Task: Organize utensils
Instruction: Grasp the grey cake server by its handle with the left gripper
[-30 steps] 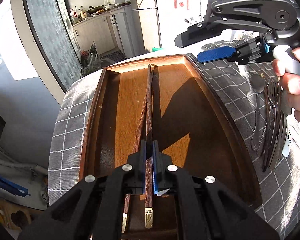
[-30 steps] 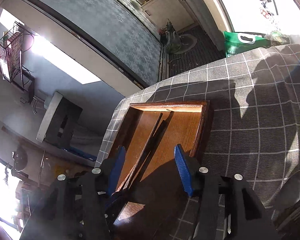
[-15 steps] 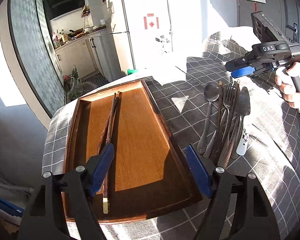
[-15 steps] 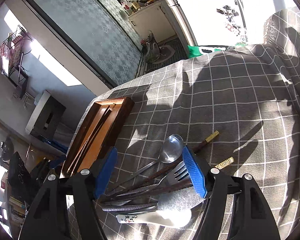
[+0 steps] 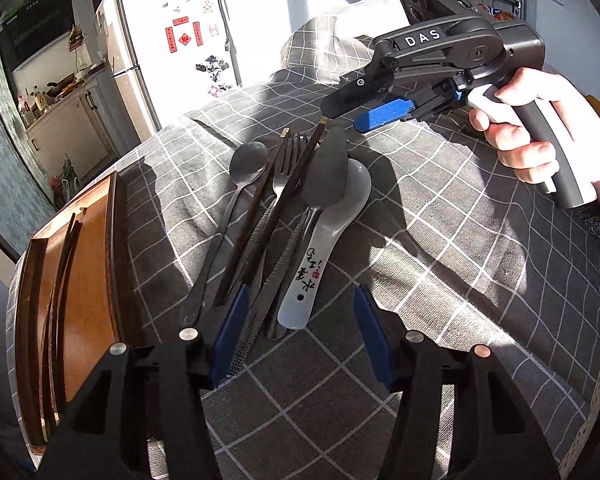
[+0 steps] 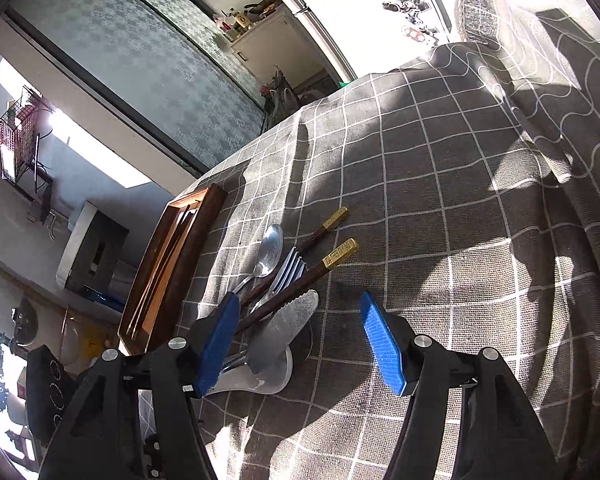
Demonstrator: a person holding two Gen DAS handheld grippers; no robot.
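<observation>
Left wrist view shows the left gripper (image 5: pixel 300 336) with its jaws apart, having just been closing, gripping nothing; between the blue pads lie the handle ends of a heap of utensils on the checked tablecloth (image 5: pixel 440 240): a white ceramic spoon (image 5: pixel 324 240), a knife (image 5: pixel 326 172), a fork (image 5: pixel 282 176), a metal spoon (image 5: pixel 247 164) and two dark chopsticks (image 5: pixel 260 224). At the left edge sits the wooden tray (image 5: pixel 112 248) with another chopstick pair (image 5: pixel 60 280) inside. Upper right, a hand (image 5: pixel 540 128) holds the right gripper (image 6: pixel 300 344), jaws likewise apart, just closing and empty, above the heap's far ends.
</observation>
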